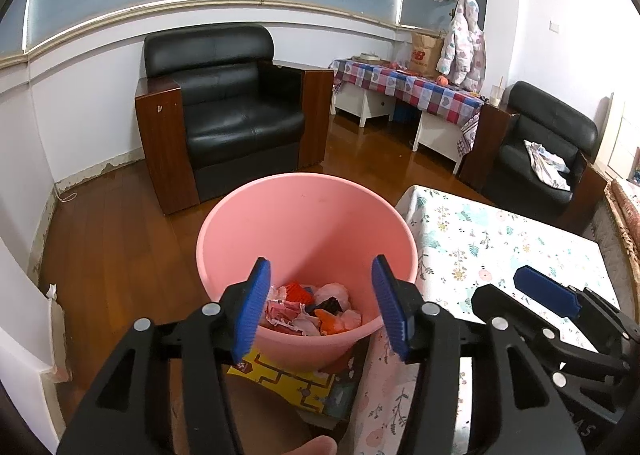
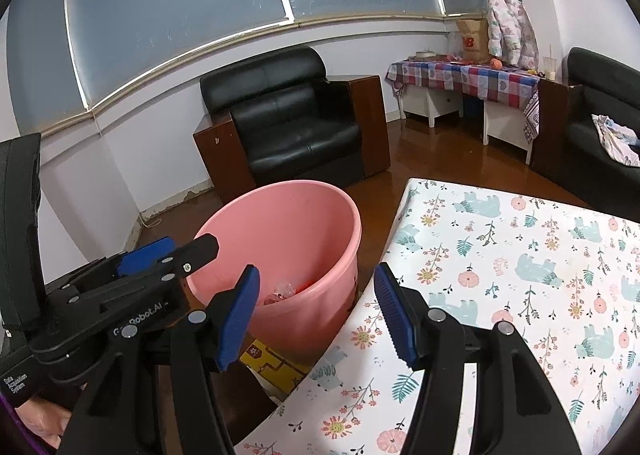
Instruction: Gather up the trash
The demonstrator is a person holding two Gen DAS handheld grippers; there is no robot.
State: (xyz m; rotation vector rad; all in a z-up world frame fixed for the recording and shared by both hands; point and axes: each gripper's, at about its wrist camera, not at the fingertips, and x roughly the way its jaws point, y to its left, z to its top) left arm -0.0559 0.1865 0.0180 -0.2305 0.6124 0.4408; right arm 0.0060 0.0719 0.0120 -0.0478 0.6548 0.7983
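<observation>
We hold the left tool [image 1: 320,303] over the mouth of the pink bin [image 1: 308,223], its blue pads spread wide with nothing between them. No earlier view lets us compare, so we say only that it stands released. Below it, at the bottom of the bin, lies the collected trash [image 1: 312,309]: crumpled wrappers in red, orange, white and pink, with a dark scrap among them. The bin stands on the wooden floor [image 1: 120,255], just beside the edge of the tabletop [image 1: 500,239], which is covered by a white cloth printed with flowers and pale blue animals. A yellow printed box [image 1: 288,383] lies at the foot of the bin, touching its base.

Our right tool [image 2: 316,311] hangs at the corner of the tabletop, between the bin and the cloth, its pads also wide apart and empty. From the right wrist view, the left tool sits to the left at the bin's rim.

Behind the bin, a black leather armchair [image 1: 228,111] with wooden sides stands against the wall. A side table with a checked cloth [image 1: 408,87] stands further right, near a second black armchair [image 1: 540,143].
</observation>
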